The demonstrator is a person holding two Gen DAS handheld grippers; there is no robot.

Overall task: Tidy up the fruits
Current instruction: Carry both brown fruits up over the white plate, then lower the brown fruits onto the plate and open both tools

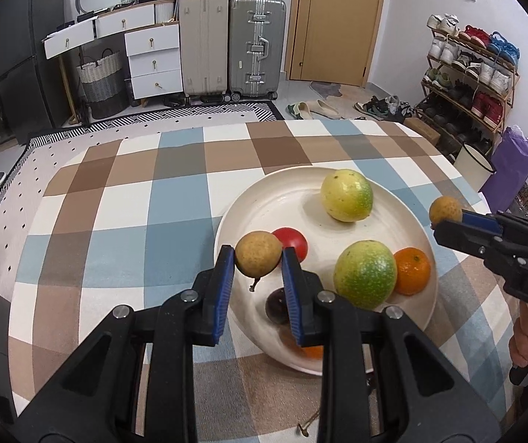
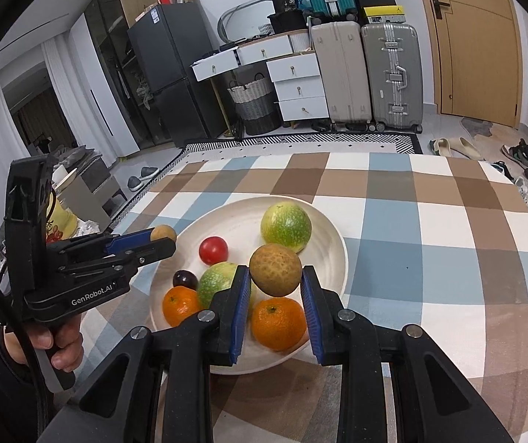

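My left gripper (image 1: 257,254) is shut on a small brown round fruit (image 1: 258,258) with a short stem, held above the left rim of a white plate (image 1: 282,203). My right gripper (image 2: 275,271) is shut on a similar brown fruit (image 2: 275,267) over the plate's (image 2: 234,221) near side. On the plate lie two yellow-green fruits (image 1: 347,195) (image 1: 365,275), a red tomato (image 1: 295,240), a dark plum (image 1: 275,306) and two oranges (image 2: 278,323) (image 2: 182,304). Each view shows the other gripper (image 1: 448,221) (image 2: 164,240) at its edge, held by a hand.
The plate sits on a table under a blue, brown and white checked cloth (image 1: 134,203). Beyond the far edge are suitcases (image 1: 256,44), white drawers (image 1: 153,59), a woven basket (image 1: 101,81), a shoe rack (image 1: 474,74) and a wooden door (image 1: 334,18).
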